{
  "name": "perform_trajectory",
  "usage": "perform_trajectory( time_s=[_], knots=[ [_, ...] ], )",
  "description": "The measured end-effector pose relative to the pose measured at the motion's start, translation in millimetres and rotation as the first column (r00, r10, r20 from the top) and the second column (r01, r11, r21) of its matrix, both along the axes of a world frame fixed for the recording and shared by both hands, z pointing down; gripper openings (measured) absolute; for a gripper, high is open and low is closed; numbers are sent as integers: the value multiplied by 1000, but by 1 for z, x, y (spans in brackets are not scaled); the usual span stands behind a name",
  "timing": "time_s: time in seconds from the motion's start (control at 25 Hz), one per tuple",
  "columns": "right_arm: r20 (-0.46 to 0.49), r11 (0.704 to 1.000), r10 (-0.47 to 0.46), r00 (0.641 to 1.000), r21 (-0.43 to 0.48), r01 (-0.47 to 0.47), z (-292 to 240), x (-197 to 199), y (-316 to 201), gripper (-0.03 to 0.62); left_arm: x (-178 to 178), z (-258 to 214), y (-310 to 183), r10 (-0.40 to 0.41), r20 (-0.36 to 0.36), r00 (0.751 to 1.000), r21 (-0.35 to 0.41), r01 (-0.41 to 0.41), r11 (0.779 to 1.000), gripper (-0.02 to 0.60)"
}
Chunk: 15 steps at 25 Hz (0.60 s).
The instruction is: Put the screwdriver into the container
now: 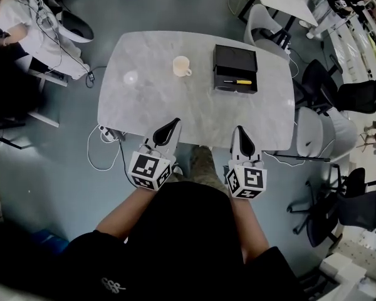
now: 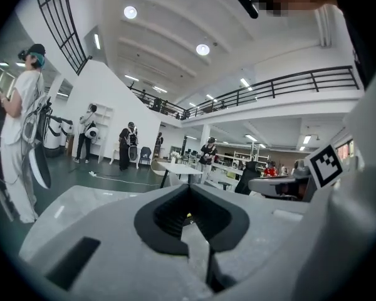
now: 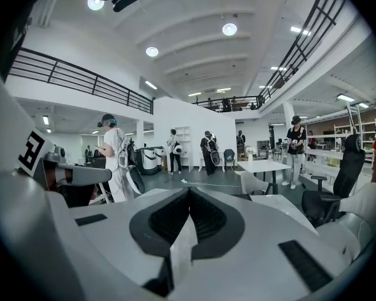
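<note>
Head view: screwdriver point(image 1: 237, 81) lies inside container point(image 1: 235, 58), well apart from right tool point(image 1: 240, 132).

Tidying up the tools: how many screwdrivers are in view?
1. The yellow-handled screwdriver lies in the near part of the black container, on the right half of the table. The container's dark inside could hide others.

The person's left forearm point(image 1: 122, 217) and right forearm point(image 1: 245, 221) reach forward, side by side. The left gripper point(image 1: 173, 123) angles slightly right, the right gripper point(image 1: 239, 130) points straight far; both have jaws pressed together, empty.
</note>
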State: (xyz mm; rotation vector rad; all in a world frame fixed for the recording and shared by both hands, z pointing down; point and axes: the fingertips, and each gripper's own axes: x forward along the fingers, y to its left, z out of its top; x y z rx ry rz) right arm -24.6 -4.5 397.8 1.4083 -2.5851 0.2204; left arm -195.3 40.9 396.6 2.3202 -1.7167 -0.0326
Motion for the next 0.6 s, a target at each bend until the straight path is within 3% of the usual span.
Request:
perform_trajectory(
  time_s=[0.24,0.6],
  knots=[
    [-36,1000,12,999,16,-11,-3,2,5,12,7,-10,-9,35,13,999,34,-36,999,17],
    [-45,999,26,999,41,-24,-5,8,1,12,18,6,-25,67,-17,998,23,-67,998,17]
  ],
)
